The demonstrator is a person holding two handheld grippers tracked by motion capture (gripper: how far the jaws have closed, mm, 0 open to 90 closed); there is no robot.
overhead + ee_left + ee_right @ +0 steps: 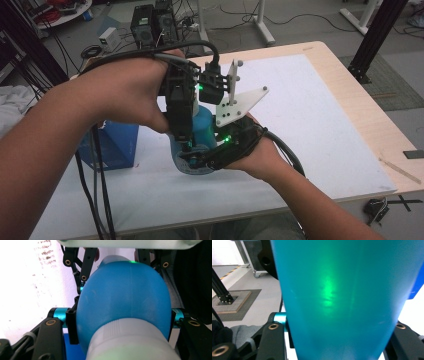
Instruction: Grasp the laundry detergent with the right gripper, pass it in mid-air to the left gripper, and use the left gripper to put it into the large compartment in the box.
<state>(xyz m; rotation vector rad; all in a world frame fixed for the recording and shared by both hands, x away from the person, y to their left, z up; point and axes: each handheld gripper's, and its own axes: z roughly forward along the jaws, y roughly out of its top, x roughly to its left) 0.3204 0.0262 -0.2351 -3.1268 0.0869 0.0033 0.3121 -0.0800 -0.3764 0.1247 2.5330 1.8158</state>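
Black grippers w/ brass screws, teal jaw pins, green LEDs, black cables, white three-cornered plate; forearms bare.

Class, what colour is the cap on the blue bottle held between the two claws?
White, ribbed cap on the blue bottle; clearest in the left gripper view.

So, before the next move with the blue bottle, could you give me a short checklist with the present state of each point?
1. Left tongs clamped on the blue bottle near its white cap: ok.
2. Right tongs around the bottle body: ok; firm pressing: cannot tell.
3. Cap in place on the bottle: ok.
4. Blue box apart from the bottle: ok.
5. Liquid inside: cannot tell.
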